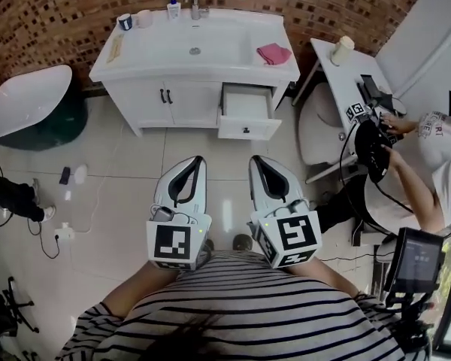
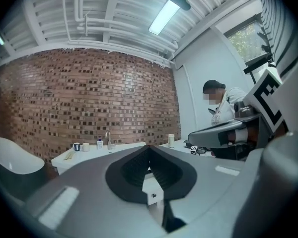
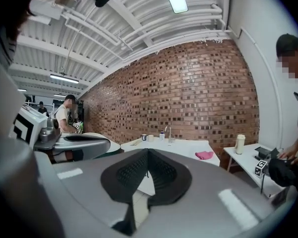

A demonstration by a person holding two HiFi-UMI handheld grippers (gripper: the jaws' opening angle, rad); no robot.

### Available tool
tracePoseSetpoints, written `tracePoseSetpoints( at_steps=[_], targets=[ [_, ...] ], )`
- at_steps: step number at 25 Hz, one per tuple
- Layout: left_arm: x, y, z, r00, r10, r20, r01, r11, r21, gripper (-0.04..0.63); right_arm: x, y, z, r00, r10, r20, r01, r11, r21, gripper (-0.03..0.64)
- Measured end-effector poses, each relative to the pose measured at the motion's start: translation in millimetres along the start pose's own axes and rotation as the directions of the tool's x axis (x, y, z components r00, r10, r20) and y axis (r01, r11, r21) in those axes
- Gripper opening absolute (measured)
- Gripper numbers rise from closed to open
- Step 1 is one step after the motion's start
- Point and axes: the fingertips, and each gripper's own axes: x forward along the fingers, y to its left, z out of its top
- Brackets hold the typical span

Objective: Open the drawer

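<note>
Left tongs (image 1: 195, 164) & right tongs (image 1: 258, 164) pinched together, empty; white cabinet drawer (image 1: 246, 105) ahead juts out. Step fwd, you'd bump it.

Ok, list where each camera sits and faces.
Head view: on the person's head, facing steeply down at the vanity and open drawer; striped shirt, left gripper, right gripper show.
Left gripper view: on the left gripper, looking along its shut jaws toward the vanity.
Right gripper view: likewise on the right gripper, jaws shut.
All three share the vanity.
</note>
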Motion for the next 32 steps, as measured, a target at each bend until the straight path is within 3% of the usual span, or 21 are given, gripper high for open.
tracePoseSetpoints(
  at_steps=[11, 32],
  targets=[
    [12, -27, -7, 0.999, 0.029, -0.032, -0.030, 0.999, -0.014, 0.017, -2, -20, -8, 0.999, 0.047, 0.012, -0.047, 0.999, -0.005, 0.002],
    [21, -17, -12, 0.998, 0.015, -0.065, -0.015, 1.000, -0.007, 0.017, 24, -22, -13, 0.999, 0.043, -0.026, -0.043, 0.999, 0.003, 0.000]
  ],
)
